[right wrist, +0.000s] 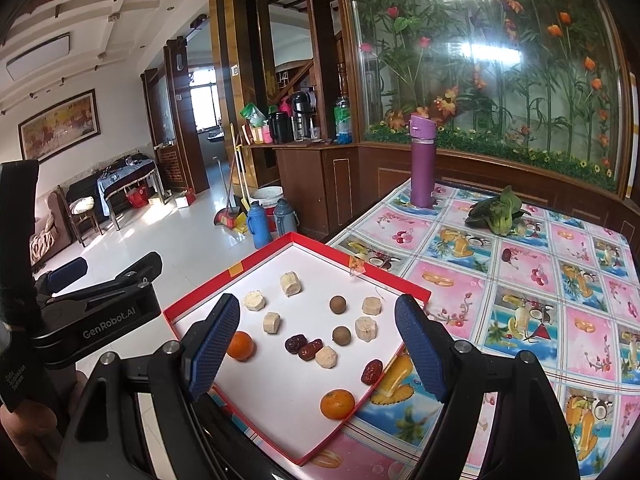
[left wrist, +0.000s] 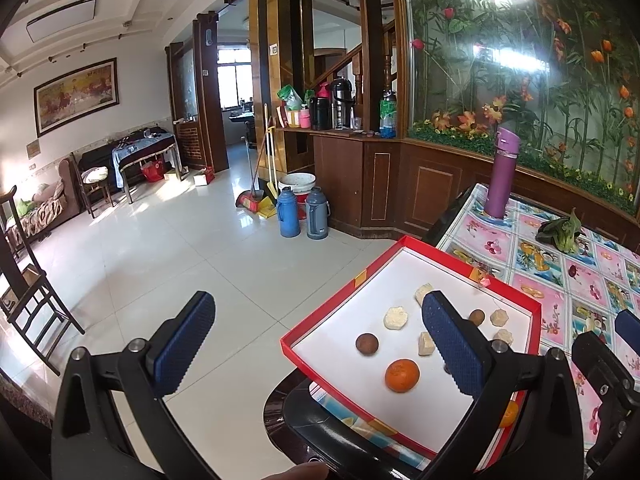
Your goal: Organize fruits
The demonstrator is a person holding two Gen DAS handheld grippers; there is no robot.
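Presently, both grippers are held above the near corner of the tabletop (right wrist: 520,280), and nothing is gripped. The left gripper (left wrist: 320,344) is seen with its jaws spread wide and empty; one jaw hangs over open floor, the other over the red-rimmed tray (right wrist: 224,280). The right gripper (right wrist: 316,344) is likewise spread and empty, its jaws framing the middle of the tray, which suggests it is being lined up for a pick.

The tray is set at the near left corner of the tabletop, partly overhanging the edge, presumably to keep it within reach of both grippers. The fruits are found loose and unsorted on its white floor. One orange (right wrist: 241,345) is noted beside the tray's left rim, a second orange (right wrist: 337,403) at the near right rim. Three red dates (right wrist: 304,349) are recorded near the middle and right, two brown round fruits (right wrist: 338,304) toward the far side, and several pale cut pieces (right wrist: 291,283) scattered throughout.

A purple flask (right wrist: 422,160) and a leafy green vegetable (right wrist: 498,212) are noted toward the far edge, well apart from the tray. Sorting is judged barely begun.
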